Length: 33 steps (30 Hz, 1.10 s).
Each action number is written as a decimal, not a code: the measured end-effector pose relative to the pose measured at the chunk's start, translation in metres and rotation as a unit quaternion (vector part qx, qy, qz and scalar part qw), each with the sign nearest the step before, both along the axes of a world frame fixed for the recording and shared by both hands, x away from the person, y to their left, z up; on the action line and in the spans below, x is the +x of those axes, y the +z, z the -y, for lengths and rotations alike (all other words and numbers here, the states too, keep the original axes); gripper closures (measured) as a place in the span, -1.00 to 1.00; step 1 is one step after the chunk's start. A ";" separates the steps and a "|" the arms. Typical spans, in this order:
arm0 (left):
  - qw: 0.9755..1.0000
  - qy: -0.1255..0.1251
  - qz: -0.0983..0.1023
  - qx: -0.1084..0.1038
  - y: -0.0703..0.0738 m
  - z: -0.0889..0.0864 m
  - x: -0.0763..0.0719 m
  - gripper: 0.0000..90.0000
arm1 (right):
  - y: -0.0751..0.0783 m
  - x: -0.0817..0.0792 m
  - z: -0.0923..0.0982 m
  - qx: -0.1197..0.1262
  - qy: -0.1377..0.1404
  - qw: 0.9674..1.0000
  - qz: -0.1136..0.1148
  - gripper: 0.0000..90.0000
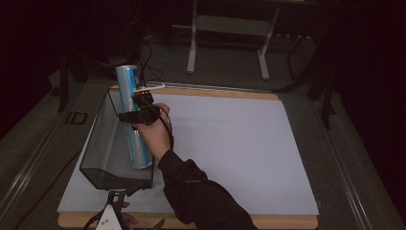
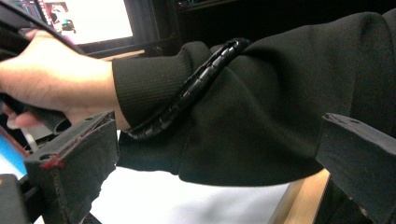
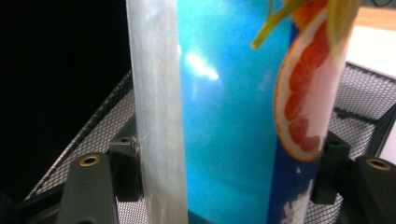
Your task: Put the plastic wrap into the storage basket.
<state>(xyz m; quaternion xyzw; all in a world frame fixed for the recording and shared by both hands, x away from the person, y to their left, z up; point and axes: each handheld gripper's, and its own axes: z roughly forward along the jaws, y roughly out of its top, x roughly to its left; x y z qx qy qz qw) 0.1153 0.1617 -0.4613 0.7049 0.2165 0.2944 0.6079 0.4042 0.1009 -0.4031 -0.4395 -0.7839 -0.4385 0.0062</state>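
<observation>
A tall blue can [image 1: 130, 91] with a grapefruit picture [image 3: 224, 93] stands nearly upright, its top leaning slightly to the far left. My right gripper [image 1: 139, 109] is shut on its middle, and the pads [image 3: 128, 161] press both sides. The can's lower end hangs inside the dark mesh basket [image 1: 95, 143] by its right wall; whether it rests on the bottom I cannot tell. My left gripper [image 1: 119, 195] sits at the table's front edge just before the basket. Its jaws [image 2: 215, 135] stand wide open, with nothing between them and the person's black sleeve [image 2: 261, 116] beyond.
A white sheet [image 1: 230, 143] covers the wooden board [image 1: 287, 221] to the right of the basket. Metal stand legs [image 1: 191, 52] rise behind the table. A lit screen [image 2: 93, 18] glows in the left gripper view.
</observation>
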 end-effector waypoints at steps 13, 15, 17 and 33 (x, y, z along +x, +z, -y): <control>1.000 0.001 -0.007 0.004 -0.001 0.001 0.001 -0.99 | -0.031 -0.007 -0.002 -0.018 -0.031 0.998 -0.045 -0.30; 1.000 0.002 -0.005 0.004 -0.001 0.001 0.001 -0.99 | -0.033 -0.009 -0.002 -0.031 -0.037 0.998 -0.048 -0.30; 1.000 0.003 -0.005 0.005 -0.001 0.001 0.001 -0.99 | -0.036 -0.009 0.001 -0.029 -0.042 0.998 -0.046 -0.30; 1.000 0.004 -0.018 0.006 -0.002 0.000 0.004 -0.99 | -0.047 0.009 -0.003 -0.046 -0.061 0.993 -0.089 -0.31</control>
